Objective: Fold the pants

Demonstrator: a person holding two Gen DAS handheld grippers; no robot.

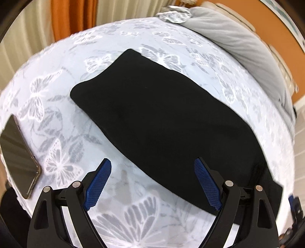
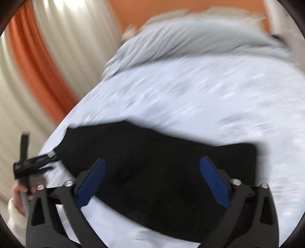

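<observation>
Presently, a dark phone (image 1: 18, 158) lies at the far left of the bed, on the pale sheet printed with grey and white butterflies (image 1: 63, 166), well apart from the garment. Behind it, cream and orange curtains (image 1: 72, 17) hang past the bed's edge.

The left gripper (image 1: 152, 183) is released: its blue pads (image 1: 99, 184) stand wide apart with nothing between them. It hangs above bare sheet, its right pad overlapping the near edge of the garment in the picture; whether it touches cannot be told.

The black pants (image 1: 162, 118) lie flat on the sheet as a long, folded band, running from the middle of the bed toward the near right edge. The surface is smooth, with no loose leg showing.

To the right, a grey ribbed blanket (image 1: 234, 43) is bunched along the far side of the bed, against an orange wall.

The right wrist view is heavily blurred. The right gripper (image 2: 152, 183) is also released, jaws spread wide, with the pants (image 2: 162, 171) beneath it and none of the cloth pinched. At that view's left edge, a hand (image 2: 21, 192) in a pale sleeve holds the other gripper's handle.
</observation>
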